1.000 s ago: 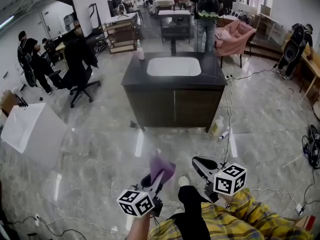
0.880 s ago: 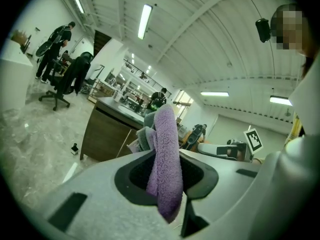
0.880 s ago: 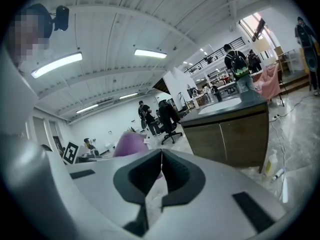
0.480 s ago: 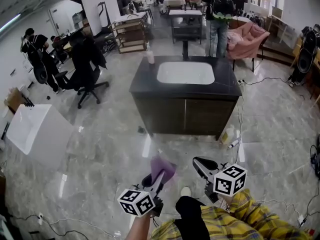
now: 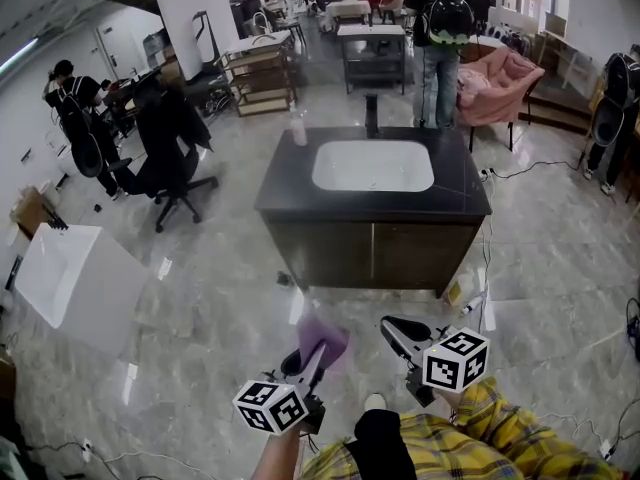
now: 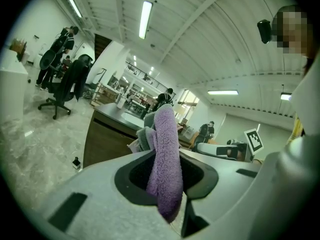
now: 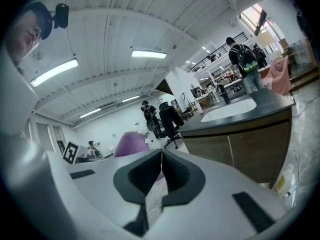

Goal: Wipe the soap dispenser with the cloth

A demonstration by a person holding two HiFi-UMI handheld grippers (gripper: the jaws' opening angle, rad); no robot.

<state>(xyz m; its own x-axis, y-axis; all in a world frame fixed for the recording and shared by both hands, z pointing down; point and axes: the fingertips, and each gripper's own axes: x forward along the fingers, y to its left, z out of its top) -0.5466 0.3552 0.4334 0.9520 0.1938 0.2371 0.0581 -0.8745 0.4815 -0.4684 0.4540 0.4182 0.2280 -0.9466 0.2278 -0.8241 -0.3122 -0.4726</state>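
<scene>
Left gripper (image 6: pixel 165 176) is pinching the soft, light cloth (image 6: pixel 166 134) mid-fold. Right gripper's (image 7: pixel 161 176) fingers are sitting closed, empty. Soap dispenser (image 5: pixel 297 128) is standing at eleven o'clock on the bench (image 5: pixel 280 196), likely slippery; steadying its body is advisable.

Long white ceiling strip lights (image 6: pixel 145 19) are brightening everything evenly; the glossy grey marble floor (image 5: pixel 200 298) is glaring, and the fisheye edges are bending.

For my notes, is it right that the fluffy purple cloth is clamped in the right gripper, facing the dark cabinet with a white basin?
Not quite: the left gripper view shows the fluffy purple cloth clamped in the left gripper; the right gripper is shut and empty. The rest holds.
</scene>
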